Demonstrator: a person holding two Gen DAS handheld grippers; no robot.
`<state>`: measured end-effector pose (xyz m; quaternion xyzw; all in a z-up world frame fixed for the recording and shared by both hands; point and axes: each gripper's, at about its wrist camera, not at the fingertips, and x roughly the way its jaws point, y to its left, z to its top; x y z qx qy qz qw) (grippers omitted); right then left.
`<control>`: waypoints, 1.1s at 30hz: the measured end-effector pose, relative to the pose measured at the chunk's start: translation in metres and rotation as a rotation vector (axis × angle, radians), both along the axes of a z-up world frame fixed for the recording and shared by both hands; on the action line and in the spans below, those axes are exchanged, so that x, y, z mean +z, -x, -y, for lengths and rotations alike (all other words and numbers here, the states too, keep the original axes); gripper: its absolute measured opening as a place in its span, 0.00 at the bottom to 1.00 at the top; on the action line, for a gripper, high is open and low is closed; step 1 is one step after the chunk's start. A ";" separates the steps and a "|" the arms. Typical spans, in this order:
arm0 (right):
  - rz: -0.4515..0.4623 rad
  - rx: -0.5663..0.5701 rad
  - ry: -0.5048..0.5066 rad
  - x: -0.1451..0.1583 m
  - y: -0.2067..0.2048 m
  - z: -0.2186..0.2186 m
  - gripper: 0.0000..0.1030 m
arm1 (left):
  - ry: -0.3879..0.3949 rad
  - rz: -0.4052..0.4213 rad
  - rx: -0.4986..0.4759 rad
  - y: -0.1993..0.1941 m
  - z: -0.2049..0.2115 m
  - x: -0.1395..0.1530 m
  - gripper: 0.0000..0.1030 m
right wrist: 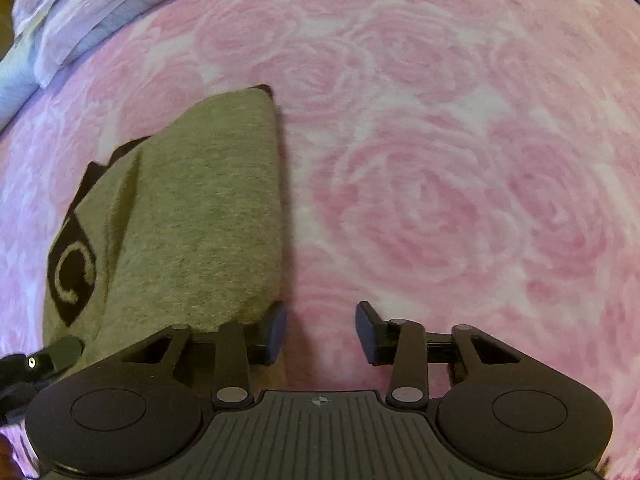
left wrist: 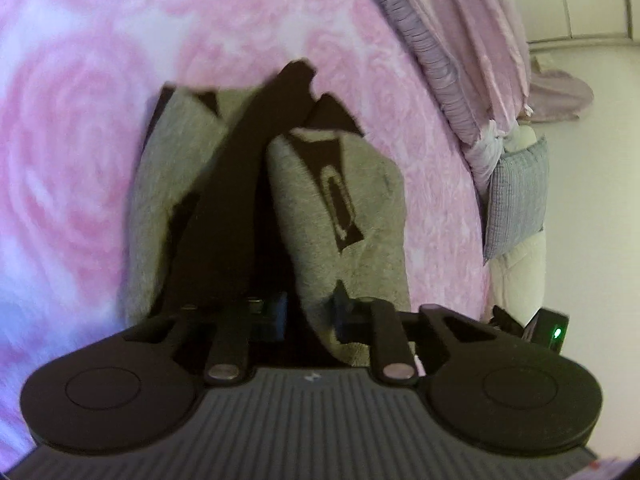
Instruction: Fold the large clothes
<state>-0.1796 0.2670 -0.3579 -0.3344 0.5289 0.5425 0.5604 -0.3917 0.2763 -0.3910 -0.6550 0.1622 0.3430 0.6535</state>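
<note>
A grey garment [left wrist: 352, 208] with dark brown panels and a dark patch bearing a pale letter lies bunched on the pink rose blanket [left wrist: 80, 120]. In the left wrist view my left gripper [left wrist: 308, 316] is shut on a fold of its grey cloth, which runs up between the pads. In the right wrist view the same garment [right wrist: 192, 220] lies folded to the left. My right gripper [right wrist: 322, 332] is open just beside the garment's right edge, which reaches the left fingertip [right wrist: 274, 332]. Only blanket [right wrist: 440, 200] shows between its pads.
Lilac ruffled bedding [left wrist: 440, 40] and a grey cushion [left wrist: 516, 196] line the bed's right side, with pale floor beyond. A black device with a green light [left wrist: 554, 332] sits at the lower right. Folded pale bedding [right wrist: 80, 12] lies at the far left corner.
</note>
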 end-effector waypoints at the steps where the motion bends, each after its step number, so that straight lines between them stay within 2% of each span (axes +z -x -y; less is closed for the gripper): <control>1: 0.002 0.013 -0.006 0.002 0.003 0.001 0.31 | -0.035 -0.018 -0.006 0.000 0.002 0.007 0.14; 5: 0.020 0.076 -0.046 0.003 0.025 -0.003 0.29 | -0.195 -0.120 -0.028 0.007 0.015 0.035 0.14; 11: 0.061 0.190 -0.108 0.011 0.057 -0.005 0.29 | -0.355 -0.249 -0.022 0.025 0.034 0.057 0.14; 16: 0.111 0.247 -0.127 0.008 0.075 -0.007 0.29 | -0.289 -0.284 -0.007 0.033 0.042 0.035 0.14; 21: 0.124 0.266 -0.156 0.002 0.074 -0.007 0.29 | -0.225 -0.210 0.098 0.049 0.040 0.010 0.19; 22: 0.111 0.258 -0.158 0.003 0.070 -0.007 0.29 | -0.199 -0.185 0.120 0.053 0.040 0.007 0.26; 23: 0.091 0.236 -0.155 0.004 0.065 -0.007 0.29 | -0.163 -0.167 0.145 0.058 0.039 0.005 0.31; 26: -0.005 0.164 -0.157 0.016 0.042 0.005 0.31 | -0.125 -0.138 0.174 0.071 0.045 0.013 0.30; 30: -0.159 0.146 -0.137 0.034 0.017 0.041 0.51 | -0.093 -0.102 0.197 0.087 0.072 0.031 0.32; 33: -0.281 0.131 -0.090 0.037 0.009 0.067 0.55 | -0.019 -0.057 0.207 0.092 0.093 0.033 0.38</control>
